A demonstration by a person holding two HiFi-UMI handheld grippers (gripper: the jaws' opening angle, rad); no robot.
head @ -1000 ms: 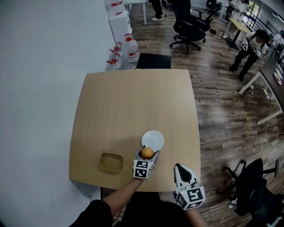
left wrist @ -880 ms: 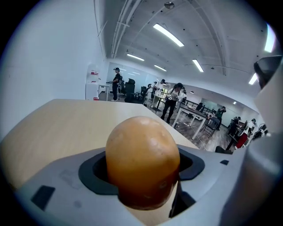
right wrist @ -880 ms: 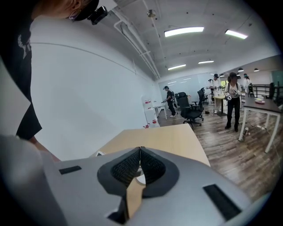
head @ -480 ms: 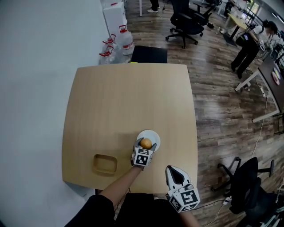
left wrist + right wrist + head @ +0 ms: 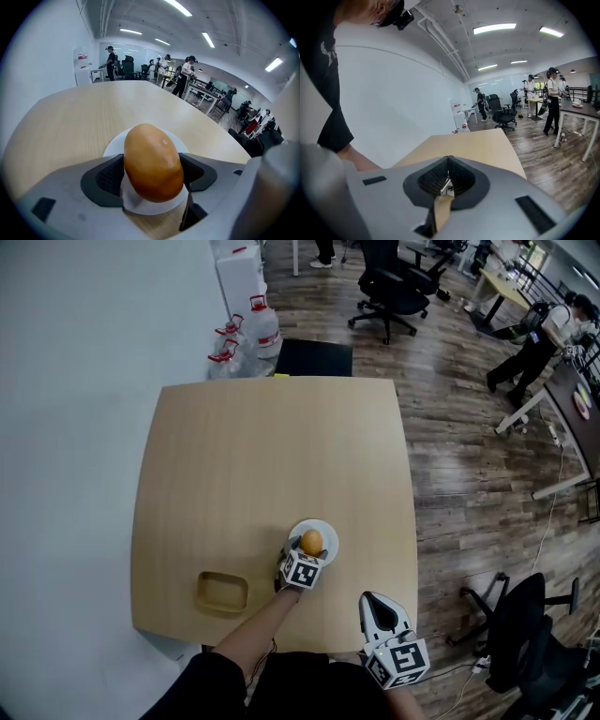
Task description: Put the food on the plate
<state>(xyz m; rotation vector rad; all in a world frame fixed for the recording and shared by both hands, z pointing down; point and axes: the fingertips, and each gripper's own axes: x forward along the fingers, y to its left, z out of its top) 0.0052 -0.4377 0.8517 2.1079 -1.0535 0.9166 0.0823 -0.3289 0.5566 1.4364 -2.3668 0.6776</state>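
Note:
A golden-brown bread roll (image 5: 153,161) is clamped between the jaws of my left gripper (image 5: 307,554), directly over a small white plate (image 5: 324,532) near the table's front edge. In the left gripper view the plate's rim (image 5: 115,144) shows behind and under the roll; I cannot tell whether the roll touches it. The roll (image 5: 311,542) looks orange from the head view. My right gripper (image 5: 378,608) hangs off the table's front right edge, jaws pressed together with nothing between them (image 5: 448,174).
A shallow tan tray (image 5: 221,592) lies on the wooden table (image 5: 262,456) to the left of the plate. Water jugs (image 5: 253,329) and a black chair seat (image 5: 314,357) stand beyond the far edge. Office chairs and people are off to the right.
My left gripper carried the roll forward from the plate's near rim to over the plate's middle. The right gripper stayed low by the front edge.

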